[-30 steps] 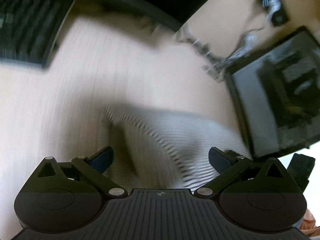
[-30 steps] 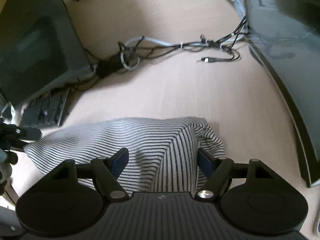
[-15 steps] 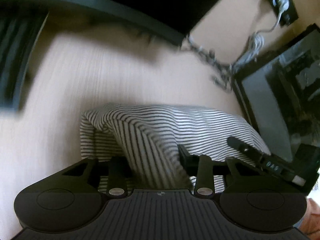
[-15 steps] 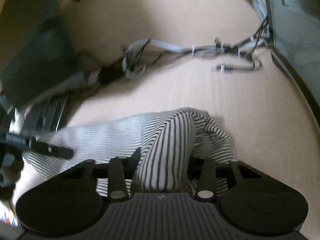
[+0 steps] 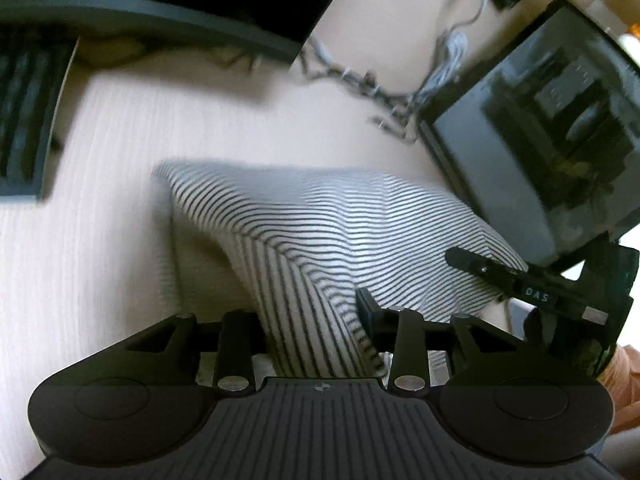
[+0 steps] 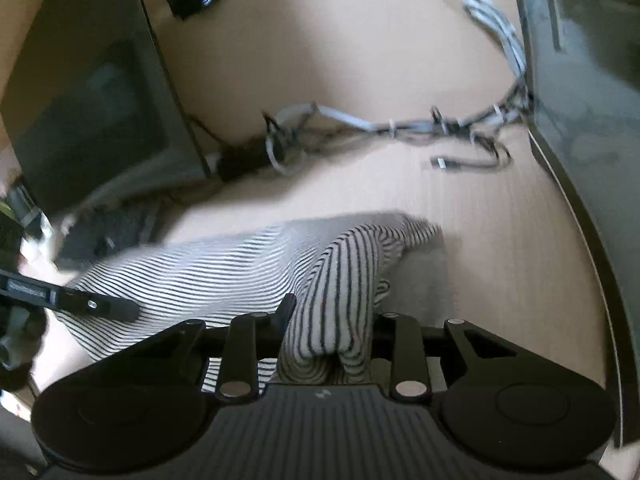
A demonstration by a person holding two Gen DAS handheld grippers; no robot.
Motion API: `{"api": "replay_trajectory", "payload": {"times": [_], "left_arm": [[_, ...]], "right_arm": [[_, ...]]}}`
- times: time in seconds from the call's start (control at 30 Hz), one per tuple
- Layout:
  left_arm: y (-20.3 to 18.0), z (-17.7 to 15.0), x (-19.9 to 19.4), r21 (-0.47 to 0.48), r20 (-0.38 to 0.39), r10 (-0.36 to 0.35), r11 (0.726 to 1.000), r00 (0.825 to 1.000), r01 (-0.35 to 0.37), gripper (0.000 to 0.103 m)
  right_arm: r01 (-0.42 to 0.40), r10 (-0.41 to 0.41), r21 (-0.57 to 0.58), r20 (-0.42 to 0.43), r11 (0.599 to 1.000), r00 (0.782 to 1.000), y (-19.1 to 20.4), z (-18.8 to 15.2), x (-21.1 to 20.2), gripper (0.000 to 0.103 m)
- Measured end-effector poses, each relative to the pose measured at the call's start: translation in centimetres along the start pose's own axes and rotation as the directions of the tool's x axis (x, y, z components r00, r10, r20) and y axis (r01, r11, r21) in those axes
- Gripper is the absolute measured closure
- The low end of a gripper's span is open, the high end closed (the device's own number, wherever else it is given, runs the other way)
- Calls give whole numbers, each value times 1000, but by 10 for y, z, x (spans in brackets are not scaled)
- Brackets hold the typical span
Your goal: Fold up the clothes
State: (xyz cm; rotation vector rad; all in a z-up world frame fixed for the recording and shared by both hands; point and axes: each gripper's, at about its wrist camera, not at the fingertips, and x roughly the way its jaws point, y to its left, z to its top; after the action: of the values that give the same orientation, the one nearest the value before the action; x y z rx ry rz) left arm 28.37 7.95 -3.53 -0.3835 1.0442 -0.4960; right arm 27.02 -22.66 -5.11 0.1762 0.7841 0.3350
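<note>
On light wooden desk [image 5: 100, 240], striped garment [image 5: 320, 232] lifted at both ends: left gripper [image 5: 310, 312] pinches one bunch, right gripper [image 6: 330, 320] pinches other. Cables [image 6: 400, 128] behind.

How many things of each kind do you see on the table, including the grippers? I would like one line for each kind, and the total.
Striped garment: 1
Grippers, left gripper and right gripper, each shut on the garment: 2
Monitors, curved and flat: 2
Keyboard: 1
Cable bundle: 1
Total: 7
</note>
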Motion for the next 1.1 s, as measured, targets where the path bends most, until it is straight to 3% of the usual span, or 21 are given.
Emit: {"api": "replay_trajectory", "payload": {"times": [0.1, 0.27, 0.37, 0.43, 0.47, 0.5, 0.57, 0.6, 0.7, 0.8, 0.9, 1.1], "left_arm": [[9, -6, 18, -8, -15, 25, 1000, 1000, -25, 60], [11, -1, 7, 1, 18, 52, 999, 998, -52, 53], [7, 2, -16, 24, 71, 92, 995, 993, -94, 51], [1, 4, -35, 46, 123, 104, 993, 987, -111, 49], [-3, 4, -41, 58, 140, 81, 994, 987, -90, 43], [-6, 5, -47, 70, 157, 58, 995, 986, -69, 32], [-14, 7, -58, 95, 189, 10, 995, 982, -28, 20], [-17, 7, -62, 107, 199, -14, 994, 980, -7, 19], [-23, 5, -39, 124, 115, -84, 990, 990, 70, 15], [-16, -5, -9, 104, 14, -81, 991, 997, 79, 9], [-2, -8, -1, 98, 4, -85, 992, 996, 84, 8], [4, -6, 5, 147, 40, -78, 987, 996, 72, 4]], "right_arm": [[54, -54, -20, -8, 998, 999, -3, -17, 16, 69], [79, -79, -50, 8, 996, 997, 3, -14, 13, 65], [125, -124, -87, 15, 988, 992, 9, -9, 5, 35], [141, -137, -76, 51, 987, 989, 9, -4, -5, 5], [152, -146, -78, 78, 985, 986, 10, -2, -11, 0], [165, -155, -84, 110, 983, 982, 11, 1, -16, 0], [186, -169, -89, 171, 978, 971, 15, 6, -23, 0], [187, -168, -78, 204, 979, 964, 17, 9, -25, 0], [98, -88, -25, 258, 995, 962, 21, 16, -20, 0], [20, -32, 57, 214, 998, 976, 18, 8, 4, 0], [6, -28, 148, 149, 989, 988, 16, -8, 32, 0], [96, -120, 159, 148, 983, 982, 32, -38, 20, 0]]}}
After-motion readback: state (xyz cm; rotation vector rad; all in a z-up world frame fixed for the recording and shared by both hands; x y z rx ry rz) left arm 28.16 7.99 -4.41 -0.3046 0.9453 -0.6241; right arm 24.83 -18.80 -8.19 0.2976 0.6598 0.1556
